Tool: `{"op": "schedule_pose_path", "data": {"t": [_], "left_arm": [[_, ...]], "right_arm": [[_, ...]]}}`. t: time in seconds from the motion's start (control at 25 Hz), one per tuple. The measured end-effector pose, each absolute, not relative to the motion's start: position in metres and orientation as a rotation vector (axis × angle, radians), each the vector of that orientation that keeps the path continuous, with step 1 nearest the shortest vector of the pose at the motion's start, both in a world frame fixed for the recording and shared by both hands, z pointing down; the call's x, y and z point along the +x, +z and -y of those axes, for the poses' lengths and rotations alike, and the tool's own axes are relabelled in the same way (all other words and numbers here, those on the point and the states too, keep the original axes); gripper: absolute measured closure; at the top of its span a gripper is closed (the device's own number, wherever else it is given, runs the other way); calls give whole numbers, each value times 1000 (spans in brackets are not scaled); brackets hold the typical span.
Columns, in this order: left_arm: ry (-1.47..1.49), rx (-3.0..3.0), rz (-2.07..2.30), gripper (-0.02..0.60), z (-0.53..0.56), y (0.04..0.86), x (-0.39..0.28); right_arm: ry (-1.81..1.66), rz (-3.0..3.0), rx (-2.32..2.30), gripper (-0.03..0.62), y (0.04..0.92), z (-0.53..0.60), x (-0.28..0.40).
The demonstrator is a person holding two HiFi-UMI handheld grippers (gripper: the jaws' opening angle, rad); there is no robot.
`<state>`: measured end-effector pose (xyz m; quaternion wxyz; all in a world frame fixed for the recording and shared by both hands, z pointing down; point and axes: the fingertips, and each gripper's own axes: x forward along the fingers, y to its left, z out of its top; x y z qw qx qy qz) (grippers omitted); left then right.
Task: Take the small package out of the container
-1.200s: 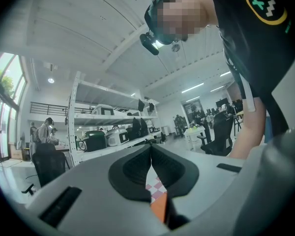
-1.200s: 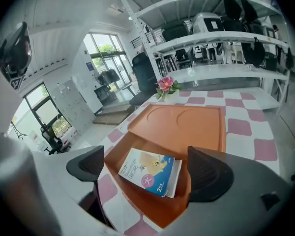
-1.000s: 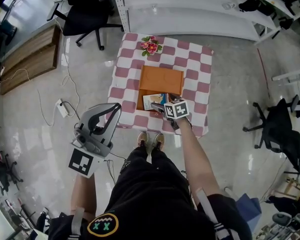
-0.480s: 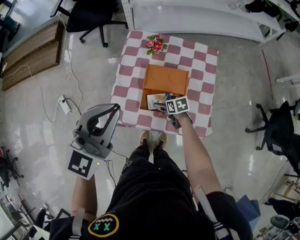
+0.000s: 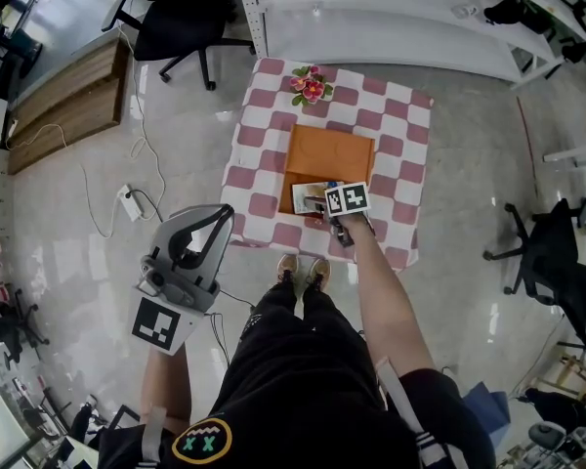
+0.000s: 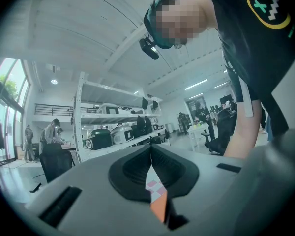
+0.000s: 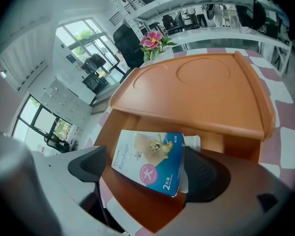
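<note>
Right gripper (image 7: pixel 147 170) reaches into the orange container (image 7: pixel 137 203), its jaws spread wide on either side of the small package (image 7: pixel 150 156). One jaw sits against the package's blue edge, and a gap shows at the other. That package lies tilted in the container's open near end, in front of the lid (image 7: pixel 201 90) covering the rest. Left gripper (image 6: pixel 151 156), jaws pressed together with nothing between them, hangs over the floor beside the checked table (image 5: pixel 264 179).

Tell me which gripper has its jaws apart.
The right gripper: its jaws stand apart either side of the blue package, while the left gripper is shut and empty.
</note>
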<state>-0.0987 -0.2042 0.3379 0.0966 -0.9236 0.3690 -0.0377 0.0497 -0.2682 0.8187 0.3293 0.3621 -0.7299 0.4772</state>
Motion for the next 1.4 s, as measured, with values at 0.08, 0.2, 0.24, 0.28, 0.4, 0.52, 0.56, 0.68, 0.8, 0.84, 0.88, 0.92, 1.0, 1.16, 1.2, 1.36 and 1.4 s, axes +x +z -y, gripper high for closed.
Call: {"op": "schedule_pose_path", "data": {"t": [0.08, 0.2, 0.24, 0.28, 0.4, 0.52, 0.56, 0.68, 0.8, 0.84, 0.88, 0.92, 1.0, 1.16, 1.2, 1.36, 1.4], "left_arm": [[-113, -2733, -1095, 563, 204, 337, -100], [-116, -2731, -1097, 563, 204, 337, -103], [-116, -2731, -1098, 563, 204, 337, -103], [-117, -2731, -1097, 563, 204, 337, -103], [-122, -2734, -1090, 563, 203, 337, -101], [-119, -2734, -1091, 563, 202, 337, -99], [-118, -2734, -1091, 563, 202, 338, -99], [-115, -2734, -1095, 563, 202, 339, -98], [-115, -2733, -1095, 563, 203, 338, -97], [-116, -2734, -1093, 563, 203, 338, -96], [-116, -2734, -1093, 563, 204, 338, -96], [-116, -2735, -1093, 563, 204, 337, -96], [-118, -2735, -1095, 563, 205, 337, -97], [-118, -2737, -1099, 563, 205, 337, -97], [-117, -2737, -1098, 563, 205, 337, -96], [-113, -2740, -1088, 563, 205, 335, -92], [-112, -2740, -1086, 563, 205, 335, -92]], "right_arm": [[1263, 1905, 958, 79, 822, 267, 51], [1280, 1910, 984, 108, 822, 270, 54], [1294, 1912, 986, 115, 821, 271, 55], [1309, 1913, 982, 123, 821, 271, 55], [1339, 1930, 947, 169, 820, 269, 55], [1365, 1945, 915, 206, 820, 265, 55], [1371, 1949, 912, 228, 820, 264, 56], [1378, 1963, 907, 306, 820, 264, 57], [1396, 1981, 888, 350, 817, 265, 54], [1403, 1984, 885, 369, 816, 265, 53], [1410, 1985, 886, 382, 816, 266, 53], [1416, 1986, 892, 395, 815, 266, 54], [1423, 1985, 908, 432, 815, 267, 56], [1408, 1985, 924, 527, 814, 268, 62], [1407, 1986, 923, 537, 813, 267, 62], [1423, 2003, 903, 546, 809, 265, 61], [1426, 2012, 896, 549, 807, 265, 61]]}}
